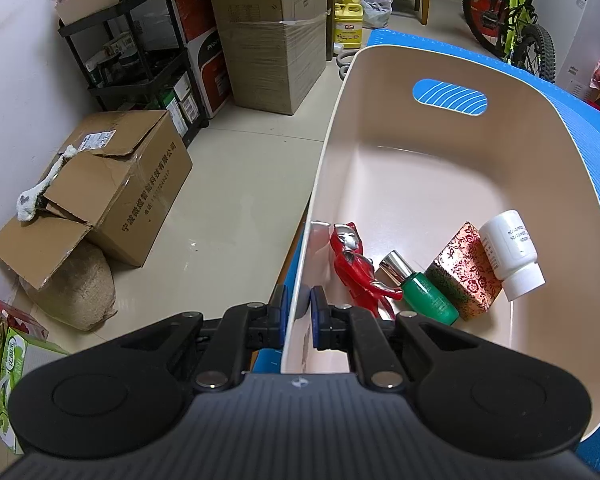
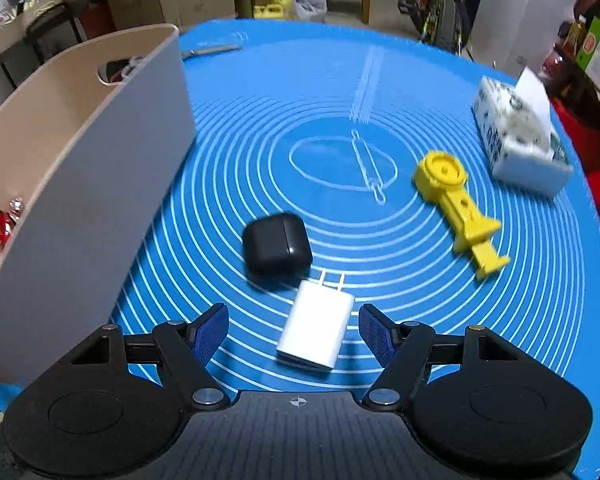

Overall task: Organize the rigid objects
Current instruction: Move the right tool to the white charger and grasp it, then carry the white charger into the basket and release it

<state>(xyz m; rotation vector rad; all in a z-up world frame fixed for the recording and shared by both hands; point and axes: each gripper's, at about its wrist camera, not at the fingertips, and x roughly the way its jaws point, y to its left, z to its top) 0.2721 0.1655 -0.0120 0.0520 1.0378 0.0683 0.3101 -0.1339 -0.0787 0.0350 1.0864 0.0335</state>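
Note:
My left gripper [image 1: 299, 312] is shut on the near rim of a beige basket [image 1: 420, 132], one pad on each side of the wall. In the basket lie a red toy figure [image 1: 352, 260], a green bottle [image 1: 424, 296], a patterned box [image 1: 468, 272] and a white bottle [image 1: 512, 252]. My right gripper [image 2: 292, 332] points down at the blue mat [image 2: 340, 100], open, with a white charger [image 2: 318, 324] lying between its fingers and clear of both pads. A black earbud case [image 2: 278, 246] sits just beyond the charger. The basket [image 2: 100, 184] stands to their left.
A yellow plastic tool [image 2: 456, 208] and a tissue box [image 2: 520, 140] lie on the mat's right side. A thin metal item [image 2: 210, 51] lies at the far edge. On the floor past the table are cardboard boxes [image 1: 112, 184], a black shelf [image 1: 140, 60] and a bicycle [image 1: 512, 16].

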